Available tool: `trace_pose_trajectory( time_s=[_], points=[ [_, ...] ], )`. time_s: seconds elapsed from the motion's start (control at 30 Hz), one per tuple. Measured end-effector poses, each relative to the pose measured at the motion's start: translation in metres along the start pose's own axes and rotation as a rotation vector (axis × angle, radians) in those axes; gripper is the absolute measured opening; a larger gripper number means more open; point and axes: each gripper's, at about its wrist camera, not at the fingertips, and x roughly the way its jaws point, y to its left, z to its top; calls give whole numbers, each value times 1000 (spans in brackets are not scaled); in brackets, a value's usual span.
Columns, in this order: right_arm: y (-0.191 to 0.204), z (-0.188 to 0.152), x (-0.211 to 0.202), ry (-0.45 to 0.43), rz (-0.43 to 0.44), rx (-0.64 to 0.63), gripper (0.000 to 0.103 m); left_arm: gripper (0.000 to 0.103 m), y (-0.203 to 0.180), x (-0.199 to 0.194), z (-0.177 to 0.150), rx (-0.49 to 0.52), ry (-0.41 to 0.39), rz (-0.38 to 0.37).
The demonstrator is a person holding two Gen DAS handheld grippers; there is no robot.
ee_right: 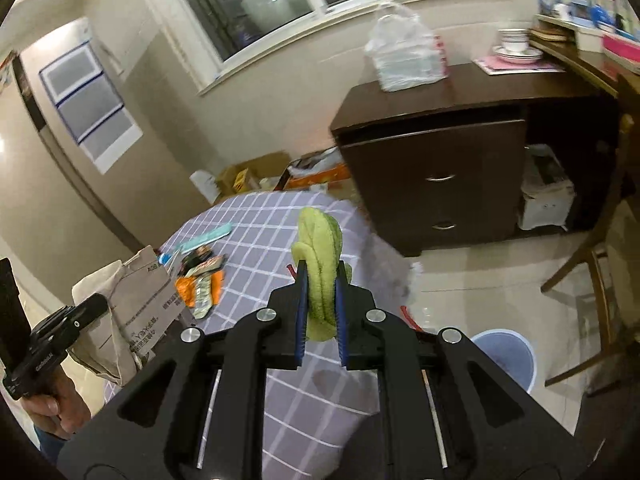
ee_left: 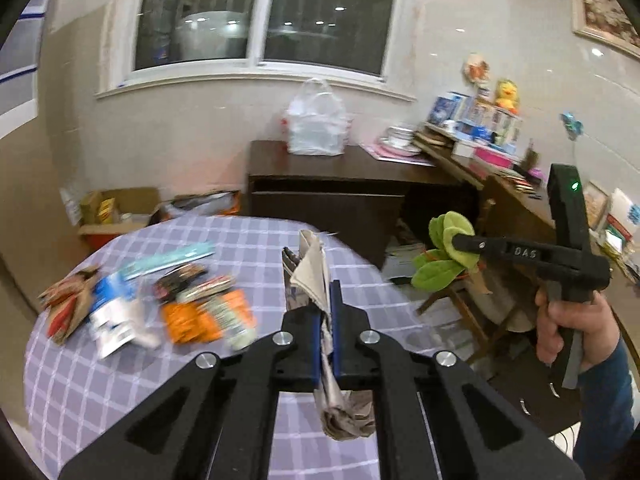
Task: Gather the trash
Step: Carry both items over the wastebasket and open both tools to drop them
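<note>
Checked lilac cloth covers the round table (ee_left: 100,380), where snack wrappers (ee_left: 192,304) lie in a loose heap at its left side. At centre, the left gripper (ee_left: 327,320) is clamped on a crumpled newspaper wad (ee_left: 316,276) held above the cloth, and to the right the right gripper (ee_right: 322,304) pinches a green fuzzy piece (ee_right: 320,272) off the table's edge. Both loads look mid-carry; next each likely needs release over the blue bin (ee_right: 506,356) on the floor.

window (ee_left: 264,12) upper centre | dark wooden cabinet (ee_right: 436,160) right of centre, two drawers | stacked cups and saucers (ee_right: 516,46) upper right | framed picture (ee_left: 604,16) top right
</note>
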Motion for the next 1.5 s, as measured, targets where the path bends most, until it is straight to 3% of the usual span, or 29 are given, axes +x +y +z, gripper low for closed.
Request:
trace_pose_trajectory(
  time_s=[0.3,0.53,0.83,1.3,1.33,1.37,1.4,1.43,1.47,1.5],
  points=[
    [-74,3,-51,-82,-117,114,12,4,-78,48,30,82,1,-151],
    [-131,-8,-69,-96,-209,208,12,4,-139,108,34,132,81,-238],
    [-197,-37,-47,-27,-280,329,12,4,-196,194,10,172,267,-287],
    [-249,-64,-1,82,-285,424,15,6,-244,285,-25,224,470,-317],
    [-251,-65,3,89,-278,430,16,9,-246,290,-28,232,486,-317],
    [-254,-67,8,102,-268,437,19,23,-247,293,-29,239,493,-309],
    [-255,-68,10,109,-267,441,31,37,-244,294,-30,239,492,-302],
    [-256,-70,12,113,-269,447,44,68,-242,293,-30,235,486,-289],
    [-258,-72,13,114,-271,455,67,82,-239,292,-29,225,471,-271],
    [-259,-74,14,110,-268,460,75,82,-235,289,-27,211,443,-258]
  ],
)
